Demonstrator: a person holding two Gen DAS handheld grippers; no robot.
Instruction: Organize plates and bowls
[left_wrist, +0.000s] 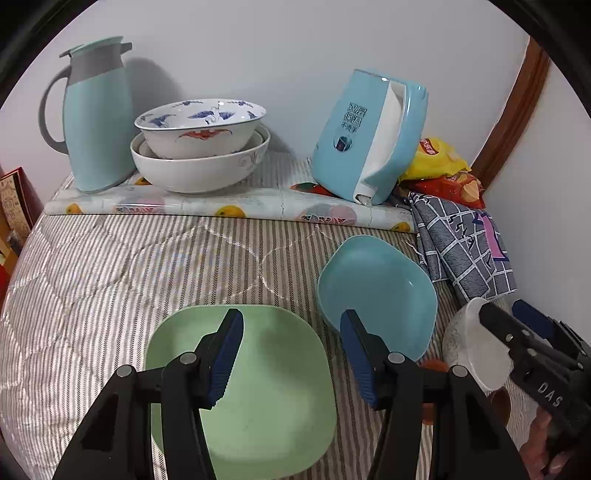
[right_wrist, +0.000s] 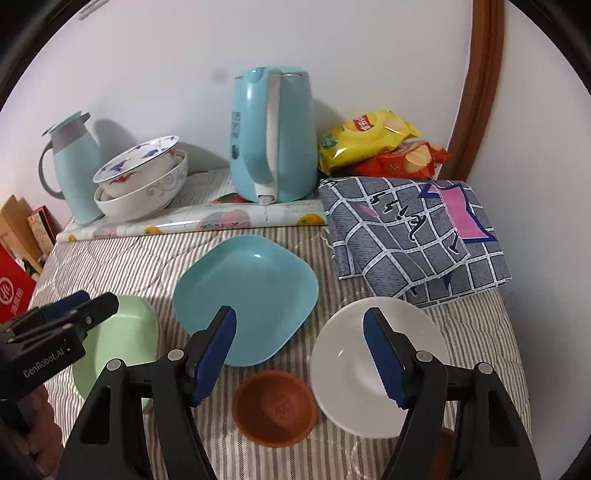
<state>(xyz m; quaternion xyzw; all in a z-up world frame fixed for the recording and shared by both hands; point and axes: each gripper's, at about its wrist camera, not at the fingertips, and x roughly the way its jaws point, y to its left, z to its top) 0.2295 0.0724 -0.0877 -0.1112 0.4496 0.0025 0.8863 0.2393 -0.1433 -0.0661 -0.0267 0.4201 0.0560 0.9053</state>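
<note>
Left tool (left_wrist: 291, 354): jaws apart, nothing between the pads; it hangs over the green plate (left_wrist: 251, 391), one finger above the plate, the other over the near rim of the blue plate (left_wrist: 380, 295).
Right tool (right_wrist: 301, 354): jaws spread wider, also holding nothing; one finger is over the near edge of the blue plate (right_wrist: 247, 295), the other over the white bowl (right_wrist: 369, 365) (whether a pad touches its rim is hard to tell from this angle).
Brown bowl (right_wrist: 275, 408): small, upright, just below the gap in the right tool, beside the white bowl.
Plates: green on the left, blue in the middle, close together on the striped bench cover (left_wrist: 110, 266).
Stacked bowls (left_wrist: 201, 147): a crane-patterned bowl nested in a larger white one, at the back beside the pale green thermos jug (left_wrist: 98, 122).
Blue kettle (right_wrist: 271, 136): upright at the back, near the wall.
Snack bags (right_wrist: 373, 140): yellow over red, in the right back corner.
Checked cloth (right_wrist: 417, 236): folded, just beyond the white bowl.
</note>
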